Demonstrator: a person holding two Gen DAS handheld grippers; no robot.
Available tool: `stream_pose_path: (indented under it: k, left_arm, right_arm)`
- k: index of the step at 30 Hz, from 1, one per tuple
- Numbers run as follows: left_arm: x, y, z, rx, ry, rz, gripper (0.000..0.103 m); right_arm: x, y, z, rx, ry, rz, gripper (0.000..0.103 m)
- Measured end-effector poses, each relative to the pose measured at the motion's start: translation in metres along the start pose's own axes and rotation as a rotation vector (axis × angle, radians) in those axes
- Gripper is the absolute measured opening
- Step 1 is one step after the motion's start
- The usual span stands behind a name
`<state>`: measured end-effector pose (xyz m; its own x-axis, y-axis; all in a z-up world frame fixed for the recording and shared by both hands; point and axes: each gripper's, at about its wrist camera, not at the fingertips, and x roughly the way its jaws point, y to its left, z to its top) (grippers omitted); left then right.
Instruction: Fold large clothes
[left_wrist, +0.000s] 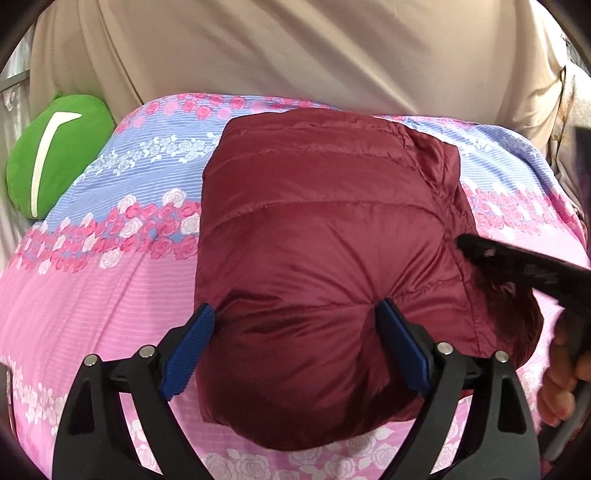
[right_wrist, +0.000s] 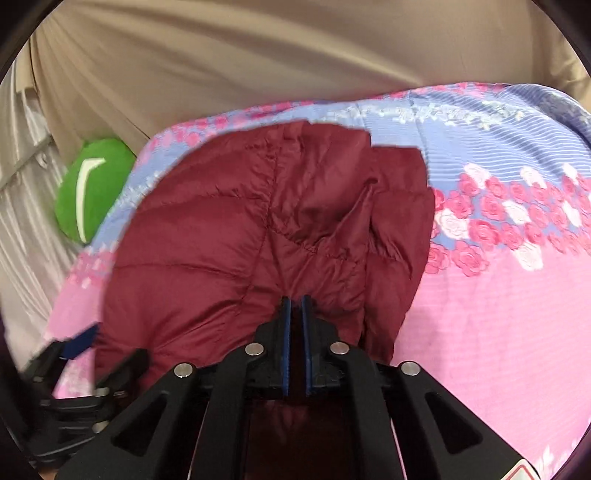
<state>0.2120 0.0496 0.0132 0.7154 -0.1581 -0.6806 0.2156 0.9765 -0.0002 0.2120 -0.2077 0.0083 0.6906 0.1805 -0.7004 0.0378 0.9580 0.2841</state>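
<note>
A maroon puffy down jacket (left_wrist: 325, 229) lies folded into a thick bundle on the floral bed cover; it also shows in the right wrist view (right_wrist: 221, 236). My left gripper (left_wrist: 295, 314) is open, its blue pads (left_wrist: 192, 343) straddling the near end of the bundle and pressing into it. My right gripper (right_wrist: 295, 302) is shut on a fold of the jacket at its near right edge. It also shows as a black bar at the jacket's right side in the left wrist view (left_wrist: 517, 266). The left gripper appears blurred at the lower left of the right wrist view (right_wrist: 74, 347).
The bed is covered by a pink and blue rose-patterned quilt (left_wrist: 92, 295), also in the right wrist view (right_wrist: 498, 295). A green plush cushion (left_wrist: 59, 155) lies at the bed's far left, also in the right wrist view (right_wrist: 92, 188). Beige curtains (left_wrist: 295, 48) hang behind. A hand (left_wrist: 565, 373) holds the right gripper.
</note>
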Motion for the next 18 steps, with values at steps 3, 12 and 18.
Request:
stream_pose_path:
  k: [3,12,18]
  left_arm:
    - [-0.007,0.002,-0.003,-0.015,0.000,-0.003,0.087]
    - [-0.014,-0.006,-0.015,0.021,-0.004,0.034,0.088]
    - [-0.027,0.001,-0.017,-0.006,-0.008,0.033,0.088]
  right_arm:
    - [-0.035,0.011,-0.017,-0.028,-0.036,0.030,0.007]
    - [-0.017,0.015,-0.072,-0.120,0.034,-0.071,0.005]
    - [-0.039,0.021,-0.062,-0.112,0.013,-0.056,0.006]
